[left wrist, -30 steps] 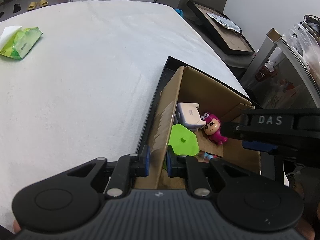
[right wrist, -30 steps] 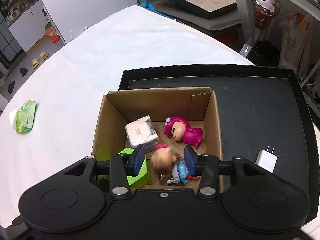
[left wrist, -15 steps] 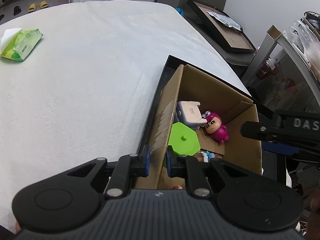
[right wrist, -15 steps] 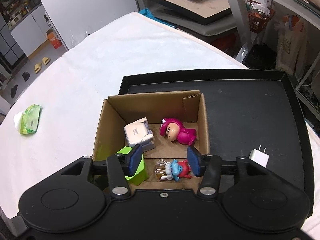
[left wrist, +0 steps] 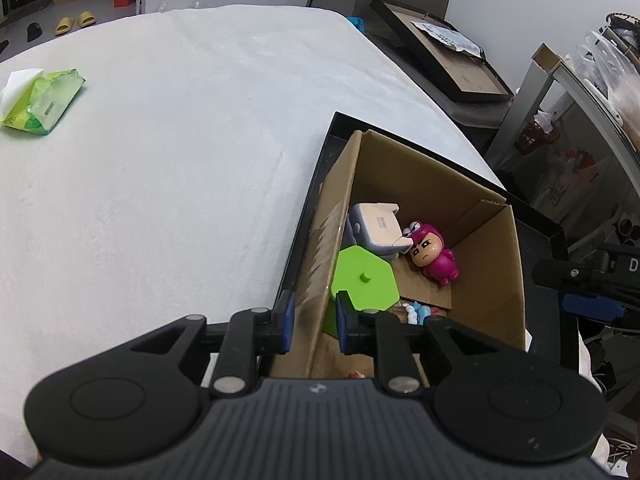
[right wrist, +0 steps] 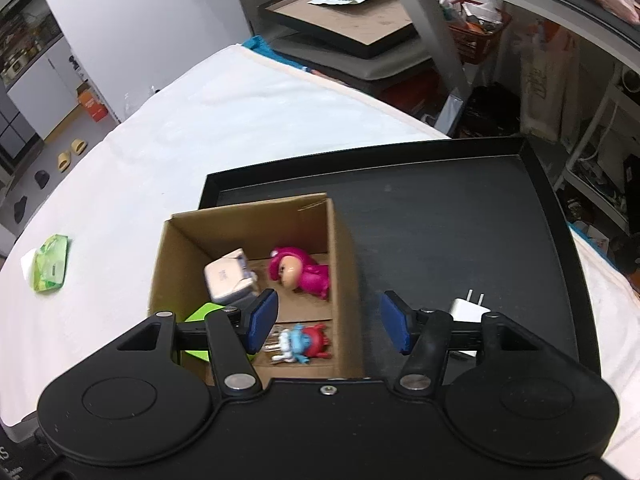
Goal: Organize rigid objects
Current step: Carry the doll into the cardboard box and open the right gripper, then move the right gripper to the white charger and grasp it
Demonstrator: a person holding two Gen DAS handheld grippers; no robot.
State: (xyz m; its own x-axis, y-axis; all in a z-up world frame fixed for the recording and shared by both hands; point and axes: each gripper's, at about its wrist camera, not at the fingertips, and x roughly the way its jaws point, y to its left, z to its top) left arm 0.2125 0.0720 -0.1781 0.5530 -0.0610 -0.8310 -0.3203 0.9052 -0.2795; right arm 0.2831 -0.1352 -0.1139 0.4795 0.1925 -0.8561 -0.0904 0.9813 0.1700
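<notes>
A cardboard box [left wrist: 492,280] [right wrist: 344,264] stands in a black tray [right wrist: 460,220]. It holds a pink doll [left wrist: 434,254] [right wrist: 300,274], a white device [left wrist: 378,226] [right wrist: 226,280], a green block [left wrist: 364,280] [right wrist: 200,318] and a small blue-and-red figure [right wrist: 302,344]. My left gripper [left wrist: 312,318] is shut on the box's left wall. My right gripper [right wrist: 328,326] is open and empty above the box's right wall. A white charger plug [right wrist: 470,308] lies on the tray behind its right finger.
The tray sits on a white cloth-covered table [left wrist: 160,160]. A green tissue pack [left wrist: 40,104] [right wrist: 50,264] lies far left. Framed boards [right wrist: 352,12] and shelving with clutter stand beyond the table's far right edge.
My right gripper let go of the small figure into the box, opened wide, lifted and shifted right toward the plug. My left gripper kept its hold on the box wall.
</notes>
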